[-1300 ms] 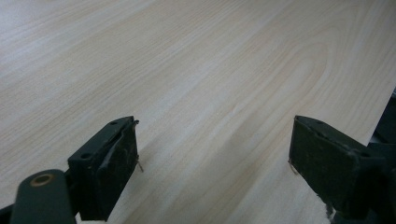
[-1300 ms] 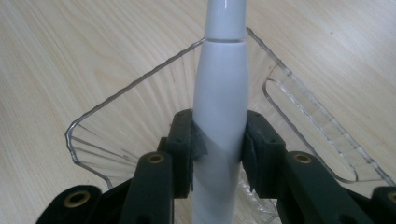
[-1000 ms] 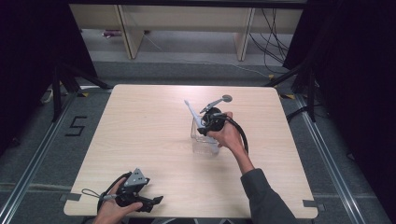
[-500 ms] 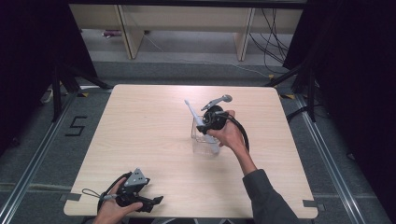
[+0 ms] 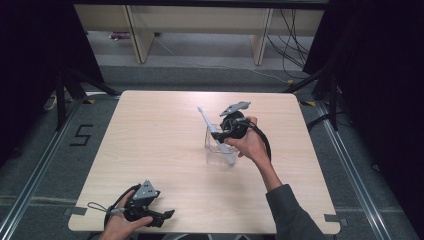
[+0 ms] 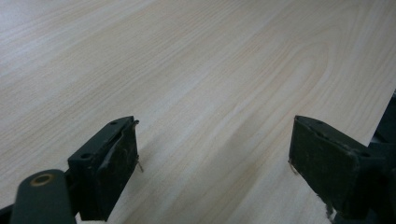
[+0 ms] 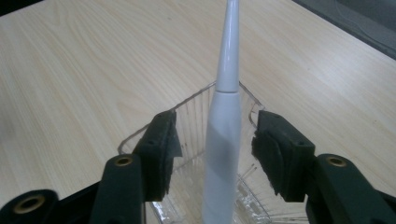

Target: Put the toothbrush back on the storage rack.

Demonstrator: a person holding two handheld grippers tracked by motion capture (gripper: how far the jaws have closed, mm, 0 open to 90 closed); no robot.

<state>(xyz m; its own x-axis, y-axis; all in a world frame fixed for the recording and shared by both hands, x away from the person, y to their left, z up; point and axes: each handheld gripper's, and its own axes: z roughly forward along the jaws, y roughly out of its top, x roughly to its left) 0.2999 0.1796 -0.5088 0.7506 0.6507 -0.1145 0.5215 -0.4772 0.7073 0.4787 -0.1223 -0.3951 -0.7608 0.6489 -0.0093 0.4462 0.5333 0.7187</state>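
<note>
R claw (image 7: 212, 149) released astride white toothbrush (image 7: 223, 135) in clear tray (image 7: 187, 116); L claw (image 6: 212, 172) released.

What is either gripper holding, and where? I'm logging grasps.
Nothing. The right gripper jaws stand open around the white plastic electric toothbrush handle, not touching it; the left gripper is open.

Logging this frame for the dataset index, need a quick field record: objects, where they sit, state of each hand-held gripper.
surface: light wooden table
object 1: clear ribbed plastic container, on the table right of centre
object 2: white electric toothbrush, leaning in the container, tip pointing up and away
right hand-held gripper: open, jaws either side of the toothbrush, gaps visible on both sides
left hand-held gripper: open, holding nothing, low over bare table at the near left corner
contact: right pads not touching the toothbrush
</note>
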